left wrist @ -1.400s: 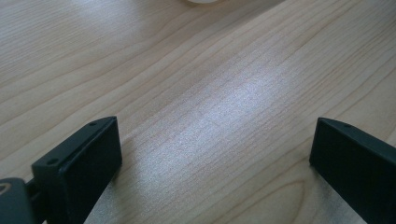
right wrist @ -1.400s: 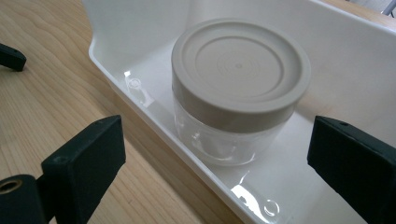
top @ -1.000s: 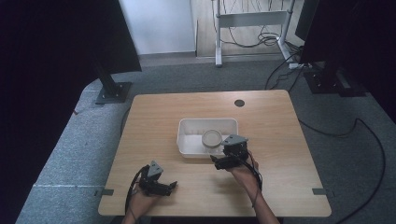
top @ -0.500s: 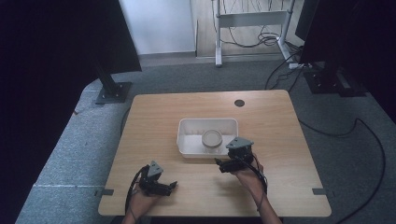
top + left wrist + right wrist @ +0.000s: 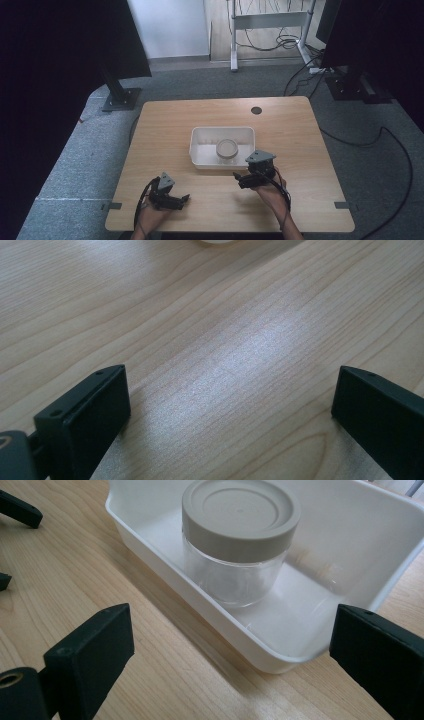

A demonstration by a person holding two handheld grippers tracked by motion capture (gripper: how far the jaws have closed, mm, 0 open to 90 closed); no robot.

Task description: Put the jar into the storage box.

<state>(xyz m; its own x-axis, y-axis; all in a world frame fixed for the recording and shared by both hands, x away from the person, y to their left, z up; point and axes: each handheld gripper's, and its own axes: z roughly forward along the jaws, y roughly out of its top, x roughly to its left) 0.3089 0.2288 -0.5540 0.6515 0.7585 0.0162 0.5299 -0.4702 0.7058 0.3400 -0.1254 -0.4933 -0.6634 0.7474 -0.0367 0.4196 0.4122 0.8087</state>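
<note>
Nearest the person, the left gripper [image 5: 184, 199] rests low over the bare front of the table [image 5: 165, 130], well apart from everything else; its jaws stand wide apart with only wood grain between them, so it looks parked out of the way, holding nothing. A little farther in, the right gripper [image 5: 238, 178] sits just in front of the white tray [image 5: 197, 136], pointed toward it. Its jaws are also spread wide and empty, and in the right gripper view they frame the tray's near wall and the jar [image 5: 240, 545] beyond, which suggests the hand is lined up either to reach in or to pull clear. The jar stands upright inside the tray, toward its right half and close to the near wall, a clear glass body under a flat grey lid [image 5: 241, 514] that sits level on top. The tray's raised walls keep the jar from sliding, and the jar's spot near the front edge leaves it within easy reach of the right hand. Beyond the tray the table is plain, with a small dark hole [image 5: 256, 110] near the far edge.
</note>
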